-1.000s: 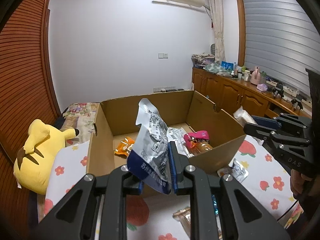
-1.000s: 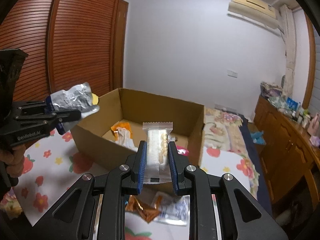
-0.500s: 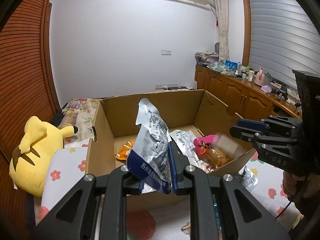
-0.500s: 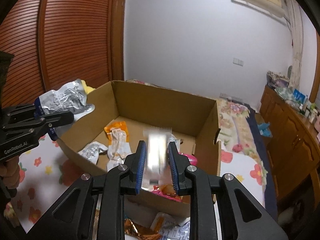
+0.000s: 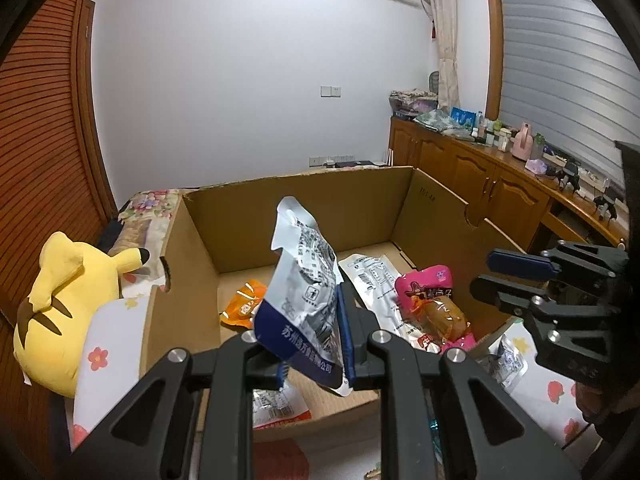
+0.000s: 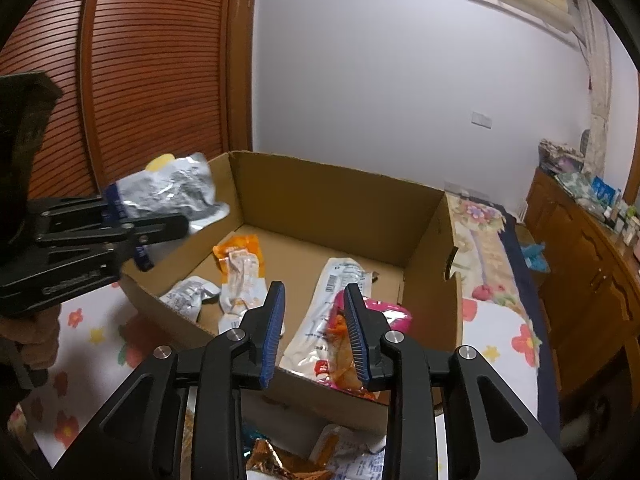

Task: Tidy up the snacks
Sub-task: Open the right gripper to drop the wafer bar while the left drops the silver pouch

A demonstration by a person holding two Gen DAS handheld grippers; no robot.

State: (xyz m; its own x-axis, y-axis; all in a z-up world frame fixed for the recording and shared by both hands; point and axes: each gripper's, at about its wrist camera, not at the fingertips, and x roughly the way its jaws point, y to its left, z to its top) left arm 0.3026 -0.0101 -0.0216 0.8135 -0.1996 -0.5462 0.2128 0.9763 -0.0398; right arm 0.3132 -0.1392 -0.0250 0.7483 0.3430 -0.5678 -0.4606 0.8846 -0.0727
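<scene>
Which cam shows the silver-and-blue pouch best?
Left wrist: the silver-and-blue pouch fills the centre, printed face readable, clamped upright in the left gripper. Right wrist catches it only at the left edge, smaller, crumpled foil side-on, above the cardboard box corner.

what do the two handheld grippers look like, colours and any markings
Both are matte black plastic linkage frames with triangular cut-outs and silver round pivot screws. Each finger ends in a ribbed blue pad. The left gripper carries pale embossed lettering on its side body, seen from the right wrist view. The right gripper has faint lettering too, too small to read. No cables or sleeves show clearly.
</scene>
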